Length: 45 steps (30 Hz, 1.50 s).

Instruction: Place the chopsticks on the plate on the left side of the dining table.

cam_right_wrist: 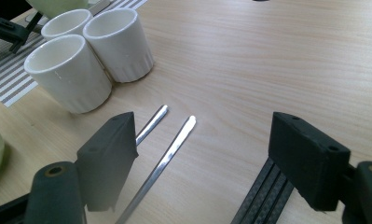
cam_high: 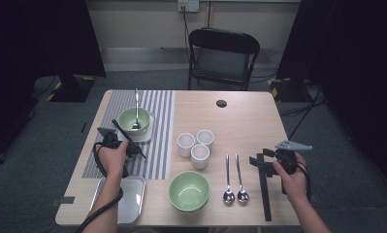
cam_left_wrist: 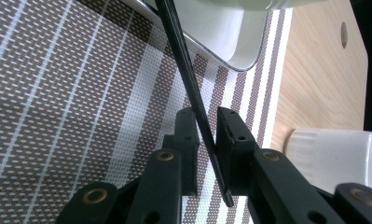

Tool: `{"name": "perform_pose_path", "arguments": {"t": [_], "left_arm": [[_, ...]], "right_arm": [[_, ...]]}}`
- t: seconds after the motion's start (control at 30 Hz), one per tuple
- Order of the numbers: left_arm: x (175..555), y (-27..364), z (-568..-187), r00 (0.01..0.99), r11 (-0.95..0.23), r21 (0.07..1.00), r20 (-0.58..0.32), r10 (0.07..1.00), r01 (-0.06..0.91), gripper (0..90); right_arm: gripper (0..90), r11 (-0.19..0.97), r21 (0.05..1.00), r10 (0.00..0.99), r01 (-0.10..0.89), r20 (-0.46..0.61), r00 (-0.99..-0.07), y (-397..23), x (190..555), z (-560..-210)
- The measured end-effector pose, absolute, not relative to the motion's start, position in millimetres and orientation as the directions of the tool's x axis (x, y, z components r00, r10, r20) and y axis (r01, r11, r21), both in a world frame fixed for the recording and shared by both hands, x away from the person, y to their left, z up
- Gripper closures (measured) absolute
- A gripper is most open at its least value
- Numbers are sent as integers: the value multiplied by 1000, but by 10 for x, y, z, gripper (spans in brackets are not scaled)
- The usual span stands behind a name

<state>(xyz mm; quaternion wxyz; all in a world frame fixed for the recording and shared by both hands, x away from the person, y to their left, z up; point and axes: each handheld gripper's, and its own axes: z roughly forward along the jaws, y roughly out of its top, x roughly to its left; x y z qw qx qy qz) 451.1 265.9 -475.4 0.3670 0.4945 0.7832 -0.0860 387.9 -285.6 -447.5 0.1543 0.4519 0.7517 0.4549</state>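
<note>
Green bowl (cam_high: 189,191) is being seen nearest, at the table's (cam_high: 239,116) front edge. Black stick (cam_left_wrist: 188,79) is being clamped by left gripper (cam_left_wrist: 207,123) over the striped mat (cam_left_wrist: 58,102), its far end reaching the white tray (cam_left_wrist: 230,42). Right gripper (cam_right_wrist: 202,144) is being held wide apart, empty, above two spoons (cam_right_wrist: 167,154) near three cups (cam_right_wrist: 88,51).
</note>
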Motion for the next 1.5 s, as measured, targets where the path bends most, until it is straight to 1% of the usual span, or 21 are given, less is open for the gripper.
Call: {"name": "perform_pose_path", "arguments": {"t": [0.07, 0.17, 0.3, 0.63, 0.73, 0.83, 0.87, 1.13, 1.17, 1.5], "left_arm": [[4511, 2669, -4758, -225, 473, 228, -656, 721, 851, 790], [4525, 2653, -4755, -230, 481, 229, -657, 718, 846, 787], [4540, 2656, -4762, -219, 472, 228, -663, 716, 852, 760], [4573, 2595, -4758, -235, 493, 226, -668, 706, 840, 716], [4575, 2590, -4756, -209, 456, 230, -655, 726, 860, 710], [4586, 2564, -4754, -224, 474, 227, -659, 718, 851, 703], [4592, 2562, -4754, -213, 455, 229, -649, 730, 861, 697], [4635, 2495, -4757, -219, 469, 225, -662, 717, 854, 687], [4636, 2505, -4764, -200, 441, 224, -657, 727, 869, 689], [4682, 2444, -4786, -201, 443, 223, -658, 726, 868, 682]], "right_arm": [[227, 177, 823, 819, 540, 181, -544, -2857, 3881, -4475], [227, 179, 822, 819, 541, 180, -545, -2856, 3881, -4475], [226, 173, 825, 821, 538, 181, -542, -2865, 3877, -4470], [226, 174, 826, 820, 537, 180, -543, -2869, 3877, -4464], [226, 173, 826, 821, 536, 180, -541, -2869, 3877, -4463], [226, 172, 826, 821, 536, 180, -542, -2870, 3877, -4464], [226, 173, 827, 821, 535, 179, -543, -2870, 3877, -4461], [226, 171, 829, 820, 533, 180, -543, -2870, 3877, -4455], [226, 171, 829, 821, 532, 179, -543, -2869, 3877, -4454], [227, 166, 832, 821, 530, 181, -542, -2879, 3875, -4446]]}}
